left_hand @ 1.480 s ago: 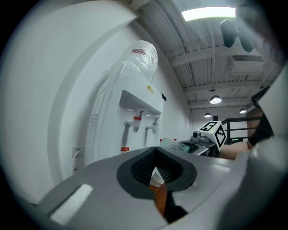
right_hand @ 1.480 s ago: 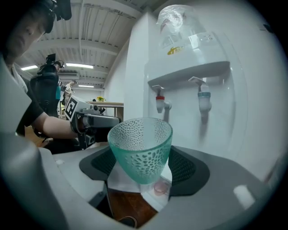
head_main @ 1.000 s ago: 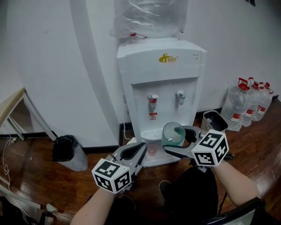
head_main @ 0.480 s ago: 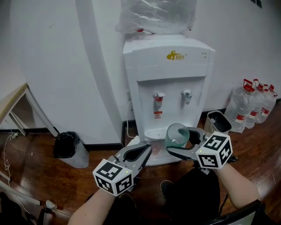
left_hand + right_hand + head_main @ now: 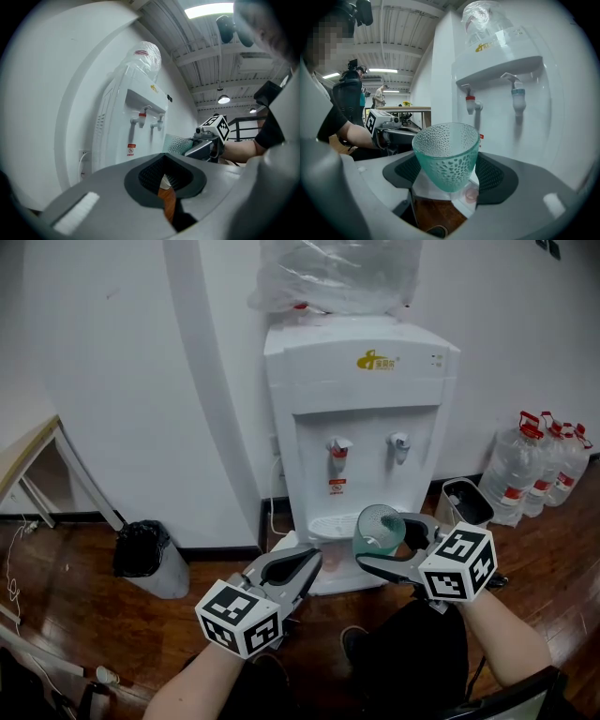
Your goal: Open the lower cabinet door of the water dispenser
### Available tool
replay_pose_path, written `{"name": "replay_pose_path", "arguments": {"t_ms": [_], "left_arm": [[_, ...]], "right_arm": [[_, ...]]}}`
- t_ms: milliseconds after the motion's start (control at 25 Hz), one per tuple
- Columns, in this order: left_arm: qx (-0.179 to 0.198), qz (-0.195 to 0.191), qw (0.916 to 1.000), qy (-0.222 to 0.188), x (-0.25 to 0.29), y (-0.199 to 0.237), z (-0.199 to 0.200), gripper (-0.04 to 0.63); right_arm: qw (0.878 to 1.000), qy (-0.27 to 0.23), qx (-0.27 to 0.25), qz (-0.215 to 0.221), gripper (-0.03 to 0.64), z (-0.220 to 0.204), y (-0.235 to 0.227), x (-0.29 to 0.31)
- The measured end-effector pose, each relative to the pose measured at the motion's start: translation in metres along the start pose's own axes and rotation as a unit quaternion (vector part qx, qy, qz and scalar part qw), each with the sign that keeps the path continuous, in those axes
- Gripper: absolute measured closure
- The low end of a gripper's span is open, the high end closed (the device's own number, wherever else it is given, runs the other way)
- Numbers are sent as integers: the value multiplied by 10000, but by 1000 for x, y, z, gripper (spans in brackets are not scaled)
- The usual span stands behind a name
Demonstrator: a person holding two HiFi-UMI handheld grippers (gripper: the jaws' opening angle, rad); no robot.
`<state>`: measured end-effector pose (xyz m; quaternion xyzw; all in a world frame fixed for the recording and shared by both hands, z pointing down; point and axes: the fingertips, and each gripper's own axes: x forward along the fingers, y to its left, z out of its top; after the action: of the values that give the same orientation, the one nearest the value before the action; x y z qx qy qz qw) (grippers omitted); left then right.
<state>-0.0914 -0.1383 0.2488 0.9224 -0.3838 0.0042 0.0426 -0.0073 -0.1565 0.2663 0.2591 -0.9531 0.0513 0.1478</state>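
A grey waste bin lined with a black bag (image 5: pixel 142 559) stood on the dark wooden floor (image 5: pixel 75 606) left of the white water dispenser (image 5: pixel 361 418), with a light wooden table edge (image 5: pixel 23 457) farther left. To the dispenser's right sat a small grey bin (image 5: pixel 461 499) and clear plastic water jugs with red caps (image 5: pixel 536 460). A bottle wrapped in clear plastic (image 5: pixel 333 273) topped the dispenser, cut off by the frame. Both grippers hung in front of the dispenser's lower part, so the lower cabinet door was covered and could not be made out in any view. The left gripper (image 5: pixel 302 563) was empty. Its jaws had just been opening, with only floor showing between them. The right gripper (image 5: pixel 380 545) clasped a green dimpled glass cup (image 5: pixel 447 154), held upright.
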Motion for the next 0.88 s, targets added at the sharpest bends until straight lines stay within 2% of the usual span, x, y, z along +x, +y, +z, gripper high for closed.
{"name": "replay_pose_path", "arguments": {"t_ms": [440,560,720,800,880], "left_arm": [[202,209,9992,-267,-2,5,3,449],[268,397,9986,-208,-1,9,-2,391],[307,473,9984,-72,8,13,-4,388],[407,463,9980,-114,10,15,0,321],[353,519,9977,-249,12,19,3,321]], "right_arm": [[9998,-53,-173,-119,251,14,-1,-14],[9997,-77,-198,-132,252,16,-2,-20],[9996,-183,-106,-193,250,17,-9,-27],[9994,-246,-47,-237,250,17,-14,-29],[9992,-285,0,-274,250,15,-19,-30]]}}
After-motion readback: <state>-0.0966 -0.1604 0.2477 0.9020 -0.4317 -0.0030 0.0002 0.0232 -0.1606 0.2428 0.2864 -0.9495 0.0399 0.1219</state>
